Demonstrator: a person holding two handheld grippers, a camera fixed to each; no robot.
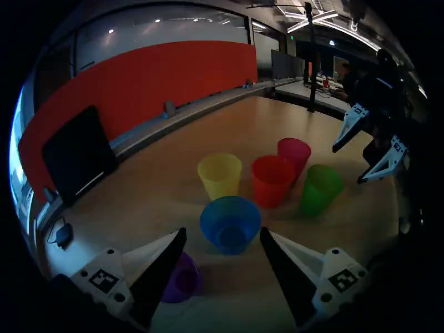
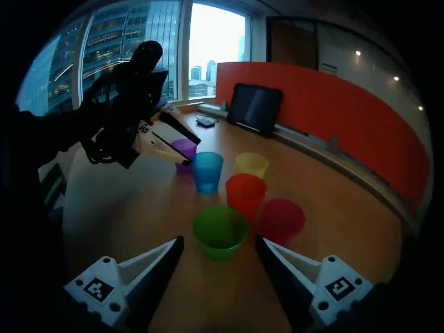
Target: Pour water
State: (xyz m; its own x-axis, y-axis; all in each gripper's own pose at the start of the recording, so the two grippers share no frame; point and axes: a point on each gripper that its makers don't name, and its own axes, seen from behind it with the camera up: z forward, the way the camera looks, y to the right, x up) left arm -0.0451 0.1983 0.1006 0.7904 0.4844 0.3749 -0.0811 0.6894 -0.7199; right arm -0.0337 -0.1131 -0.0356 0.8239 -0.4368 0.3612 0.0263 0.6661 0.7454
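Trouble can begin right at the left gripper (image 1: 222, 230): its jaws stand wide apart and hold nothing, and the blue cup (image 1: 230, 225) sits just ahead of them, in line with the gap between the two tips. I cannot tell if this cup, or any other, contains water, so which one is the source is only a guess. Close beside the left-hand finger (image 1: 161, 261), partly hidden behind it, stands the purple cup (image 1: 180, 280). If the gripper goes forward a little off line, I think this finger pushes the purple cup over. The right gripper (image 2: 219, 239) is also wide and empty, with the green cup (image 2: 220, 232) just in front of its gap. Beyond the green cup, the red cup (image 2: 245, 194) and the pink cup (image 2: 281, 220) stand very near each other, and the yellow cup (image 2: 251, 164) is a little farther. The cups look thin and light, so a strong squeeze probably bends the wall, and a weak one lets the cup slip during the tilt. Because the group is tight, a lifted cup that swings sideways can knock a neighbour down. The two grippers face each other across the cups, so reaching in together risks a collision. Far to the left of the left gripper, at the edge of the wooden table (image 1: 155, 194), a dark tablet (image 1: 77, 152) leans on the red wall (image 1: 139, 83); a spill running that way could reach it.
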